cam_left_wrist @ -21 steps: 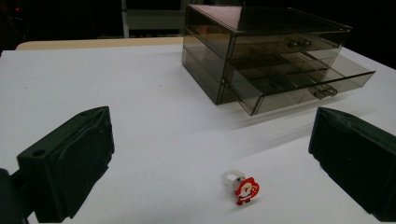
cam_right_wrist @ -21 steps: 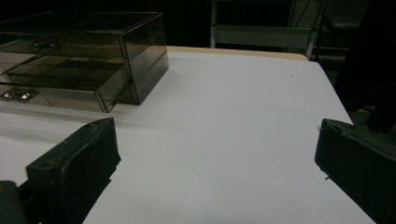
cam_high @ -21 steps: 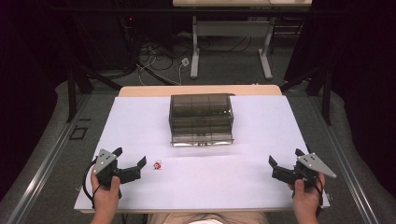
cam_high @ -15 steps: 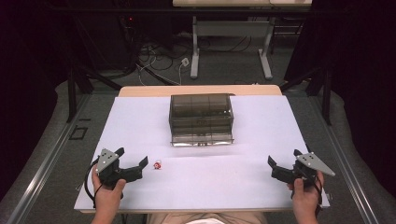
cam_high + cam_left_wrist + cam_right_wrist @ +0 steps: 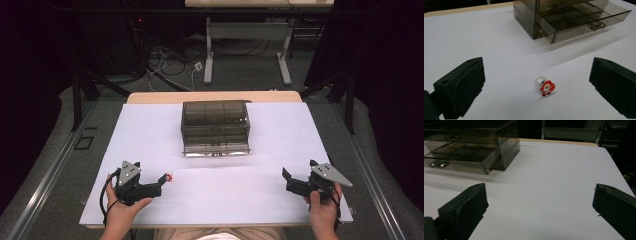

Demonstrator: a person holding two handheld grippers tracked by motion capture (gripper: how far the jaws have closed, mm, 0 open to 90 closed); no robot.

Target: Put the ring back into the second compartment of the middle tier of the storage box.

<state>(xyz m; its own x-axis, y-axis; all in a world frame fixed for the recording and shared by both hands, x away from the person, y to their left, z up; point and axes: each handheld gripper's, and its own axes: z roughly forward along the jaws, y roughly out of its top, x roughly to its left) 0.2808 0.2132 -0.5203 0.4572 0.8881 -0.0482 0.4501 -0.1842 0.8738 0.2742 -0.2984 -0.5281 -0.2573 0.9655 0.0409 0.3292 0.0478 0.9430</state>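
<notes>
Approach is the step in hand: the left gripper [image 5: 161, 184] rests low on the white surface [image 5: 150, 135] with its jaws spread wide and nothing between the pads. Just ahead of it lies the small plastic ring with a red-and-white Santa figure on top [image 5: 546, 86], resting on the surface between the two black jaws in the left gripper view but clear of both. In the high view the ring [image 5: 170, 177] sits just beside the left gripper's tip, near the front left of the sheet and well apart from the smoky transparent plastic drawer box [image 5: 216, 127] at the middle of the surface. That box has its lower drawer [image 5: 584, 18] pulled part way out, its divided compartments apparently empty. The right gripper [image 5: 291, 181] waits at the front right, jaws likewise released and holding nothing. Judging from this, the next move calls for easing the left gripper forward until the ring is centred between the pads, then closing gently, since so small and light a piece could skid or tip away.
</notes>
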